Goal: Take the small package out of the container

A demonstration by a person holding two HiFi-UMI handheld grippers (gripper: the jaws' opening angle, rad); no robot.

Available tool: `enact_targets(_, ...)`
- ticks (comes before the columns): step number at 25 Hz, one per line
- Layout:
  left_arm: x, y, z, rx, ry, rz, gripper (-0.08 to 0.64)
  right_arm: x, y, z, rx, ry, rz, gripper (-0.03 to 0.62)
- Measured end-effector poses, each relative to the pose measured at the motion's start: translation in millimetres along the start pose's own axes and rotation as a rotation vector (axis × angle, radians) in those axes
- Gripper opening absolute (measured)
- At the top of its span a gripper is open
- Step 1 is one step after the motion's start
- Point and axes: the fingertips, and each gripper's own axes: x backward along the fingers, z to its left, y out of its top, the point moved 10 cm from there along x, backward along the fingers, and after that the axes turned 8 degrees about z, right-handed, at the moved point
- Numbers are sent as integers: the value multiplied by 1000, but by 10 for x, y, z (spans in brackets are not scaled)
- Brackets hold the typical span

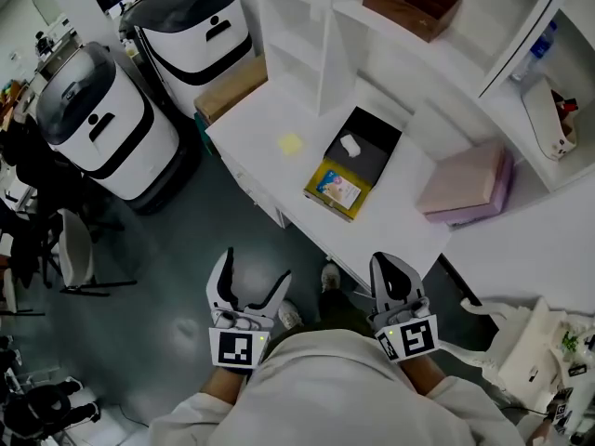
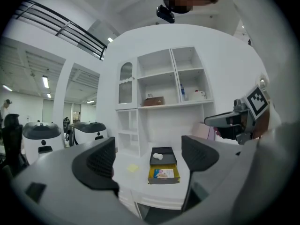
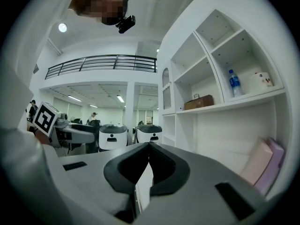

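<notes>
A black and yellow open container (image 1: 355, 162) (image 2: 163, 166) lies on the white desk (image 1: 270, 124). Its black half holds a small white package (image 1: 350, 143) (image 2: 158, 156); the yellow half shows a printed card (image 1: 338, 189) (image 2: 163, 173). Both grippers hang in front of the desk, well short of the container. My left gripper (image 1: 252, 283) (image 2: 149, 161) is open with nothing between its pads. My right gripper (image 1: 391, 274) (image 3: 149, 159) is shut, its pads meeting with nothing in them.
A yellow sticky note (image 1: 290, 143) lies left of the container, a pink box (image 1: 469, 184) to its right. A brown wooden box (image 1: 411, 1) sits on a shelf. Two white and black robot units (image 1: 107, 119) stand on the floor at left, with a cardboard box (image 1: 231, 88) beside them.
</notes>
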Motion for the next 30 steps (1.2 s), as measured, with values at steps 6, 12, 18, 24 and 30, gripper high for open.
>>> enact_targets(6,-589,180,27,-28,3,47,443,-369,4,-441,-32,19,2,25)
enact_targets(12,-1349,254,29,-98,-66,98,443,-531,-94,-790,-70,-8,23,25)
enact_targets(18,-2178,211,-14,-263,-192,111,443,-538,-248,-1128,-116,-87,58,25)
enact_targets(24,-2874,-85,-100,-425,-301,248,443,-454,-401,-1412,-159,-176,86,25)
enact_targets(30,-3418,-358,-239,-592,-408,359,443,-348,-537,-1597,-199,-253,110,25)
